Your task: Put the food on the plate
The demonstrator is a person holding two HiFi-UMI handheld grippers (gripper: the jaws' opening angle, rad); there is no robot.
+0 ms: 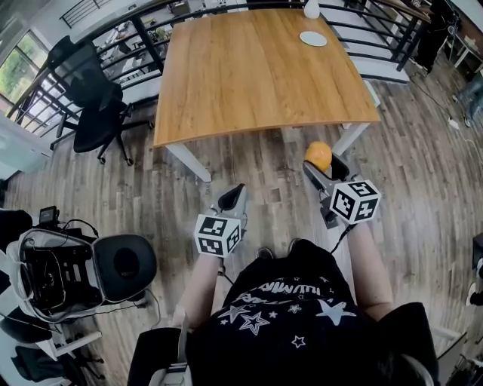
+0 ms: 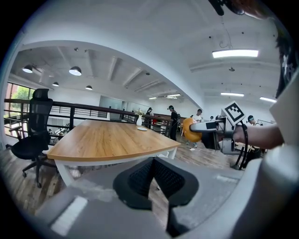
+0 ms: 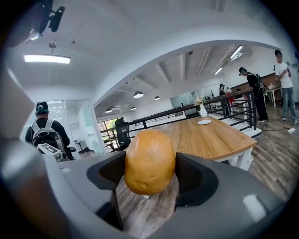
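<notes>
A round orange-brown piece of food (image 1: 318,153) sits between the jaws of my right gripper (image 1: 323,161), which is shut on it above the floor, just off the near right corner of the wooden table (image 1: 256,75). The right gripper view shows the food (image 3: 149,161) pressed by both black pads. A small white plate (image 1: 313,38) lies at the table's far end, and it shows as a plate (image 3: 204,122) in the right gripper view too. My left gripper (image 1: 234,194) hovers over the floor before the table, its pads (image 2: 140,175) together with nothing held.
A white vase (image 1: 312,9) stands just behind the plate. A black office chair (image 1: 98,121) is left of the table, and a black round seat (image 1: 124,264) with gear is at my lower left. A dark railing (image 1: 377,30) runs behind the table. People stand far off.
</notes>
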